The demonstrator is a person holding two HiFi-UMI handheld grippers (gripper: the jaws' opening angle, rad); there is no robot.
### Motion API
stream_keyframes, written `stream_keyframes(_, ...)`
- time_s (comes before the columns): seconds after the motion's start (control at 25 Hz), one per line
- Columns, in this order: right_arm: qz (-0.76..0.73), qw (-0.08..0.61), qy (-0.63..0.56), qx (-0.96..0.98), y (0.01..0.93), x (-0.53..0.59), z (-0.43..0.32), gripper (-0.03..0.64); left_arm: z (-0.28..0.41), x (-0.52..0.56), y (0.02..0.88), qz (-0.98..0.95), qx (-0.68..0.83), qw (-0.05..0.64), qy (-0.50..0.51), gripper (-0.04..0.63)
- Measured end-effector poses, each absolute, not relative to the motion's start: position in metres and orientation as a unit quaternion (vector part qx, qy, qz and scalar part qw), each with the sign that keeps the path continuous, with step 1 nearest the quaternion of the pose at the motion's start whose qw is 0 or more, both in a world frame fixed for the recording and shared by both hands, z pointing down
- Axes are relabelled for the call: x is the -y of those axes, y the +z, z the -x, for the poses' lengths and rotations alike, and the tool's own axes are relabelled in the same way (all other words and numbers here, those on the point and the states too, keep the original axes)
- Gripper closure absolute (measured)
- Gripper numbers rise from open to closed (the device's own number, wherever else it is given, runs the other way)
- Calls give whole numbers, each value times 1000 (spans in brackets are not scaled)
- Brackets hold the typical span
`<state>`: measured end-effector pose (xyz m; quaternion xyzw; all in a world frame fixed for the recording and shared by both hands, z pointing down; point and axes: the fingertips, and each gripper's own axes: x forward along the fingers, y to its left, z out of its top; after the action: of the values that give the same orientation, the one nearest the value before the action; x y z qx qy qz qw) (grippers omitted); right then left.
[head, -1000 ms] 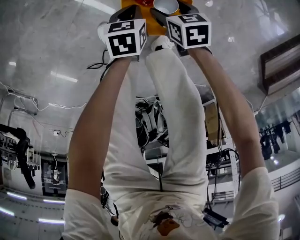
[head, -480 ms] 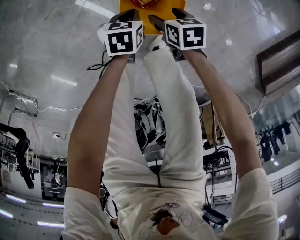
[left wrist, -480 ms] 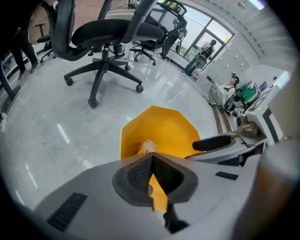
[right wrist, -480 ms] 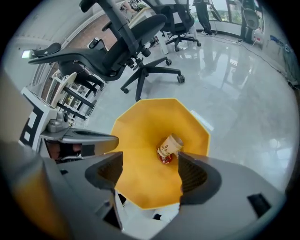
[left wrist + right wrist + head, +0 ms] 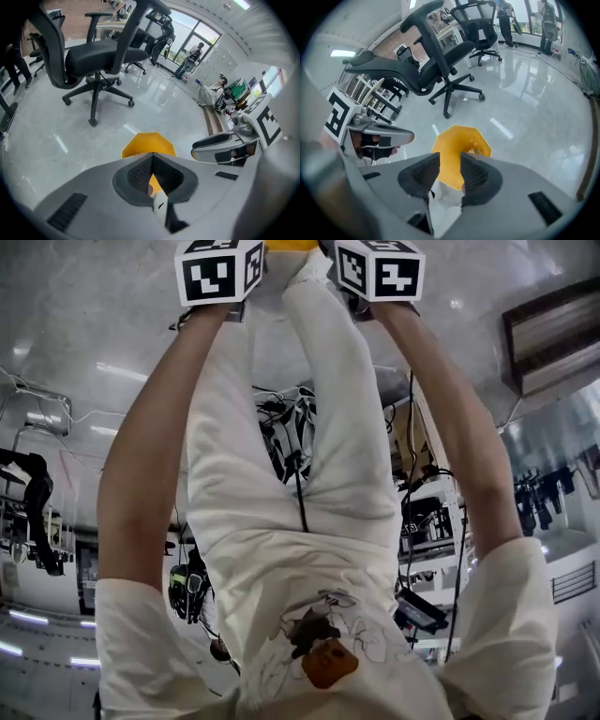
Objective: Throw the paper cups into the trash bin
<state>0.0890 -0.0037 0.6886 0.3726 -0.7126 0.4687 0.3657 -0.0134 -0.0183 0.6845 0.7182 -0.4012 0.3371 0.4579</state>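
Left gripper view first. Looking along the left gripper (image 5: 153, 155): finds the jaws pressed together tip to tip, pinching nothing. Straight beyond, the yellow bin (image 5: 149, 142) on the glossy floor (image 5: 56, 136). Chair (image 5: 93, 56) well apart, up at the far left.

Over to the right gripper view. Shows the right gripper (image 5: 448, 158) with jaws apart, the gap bare, no cup held. Hangs right above the bin's open mouth. Catches a small pale shape (image 5: 477, 151) by the bin's rim, possibly a cup, too small to tell.

Head view now. Gives only the marker cubes (image 5: 218, 270) at the top edge with a sliver of bin between them, plus bare arms (image 5: 155, 474) and white trousers (image 5: 319, 456). No cup in sight anywhere.

Reads as the release step, with nothing left in either grip. Calls next for lifting both grippers clear and hunting for any remaining cup. Plenty of open floor all round the bin. Only needs care with the rim below, the trousers close by, and the grippers just beside each other.
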Motion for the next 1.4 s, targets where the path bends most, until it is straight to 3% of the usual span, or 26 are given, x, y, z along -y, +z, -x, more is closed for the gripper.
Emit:
stream_keyframes(0.64,-377,270,445,766,410,2,-74,586,17,17,402,-765,434,418,227,592)
stream_keyframes(1.2,-328,218,323,860,193,-7,-60,609,3,-10,180,-814,459,330,136,592)
stream_keyframes(1.4,-310,204,296,880,144,-34,-46,609,1,-26,125,-832,431,335,99,592)
